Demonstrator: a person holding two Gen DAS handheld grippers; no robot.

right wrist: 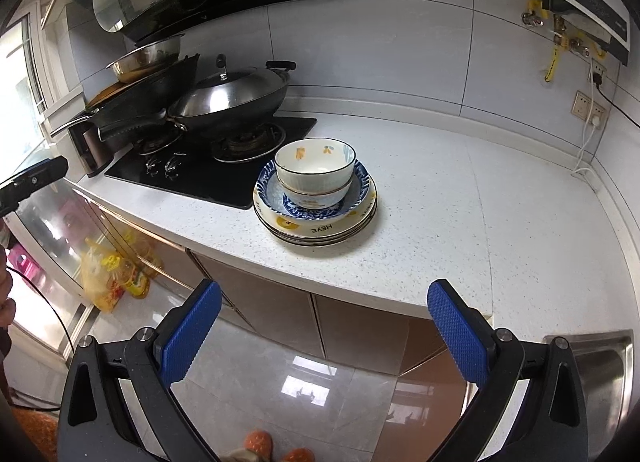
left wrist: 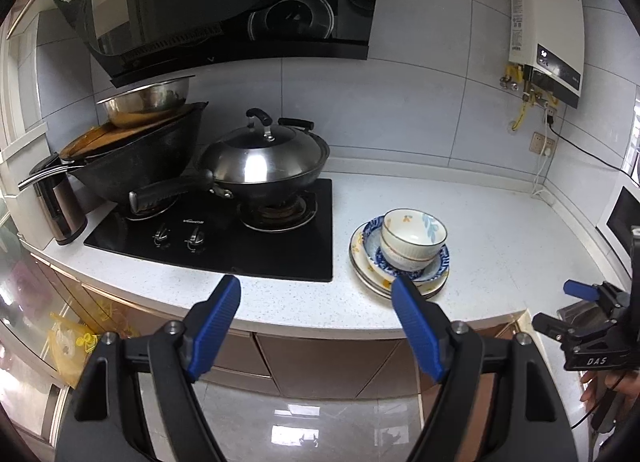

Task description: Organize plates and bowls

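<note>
Stack on the white counter (right wrist: 420, 197), just right of the black stove (right wrist: 208, 173). Bottom: cream plates (right wrist: 320, 229), at least two. On them a blue-patterned dish (right wrist: 362, 181), holding two nested bowls (right wrist: 316, 165); top bowl looks empty. On the stove, a lidded wok (left wrist: 260, 161). Left gripper (left wrist: 316, 302): jaws wide apart, nothing between. Right gripper (right wrist: 324, 304): likewise wide, empty. Both short of the counter edge.

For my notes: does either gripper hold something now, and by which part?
Nothing is held. The left gripper and right gripper are both open and empty.
</note>
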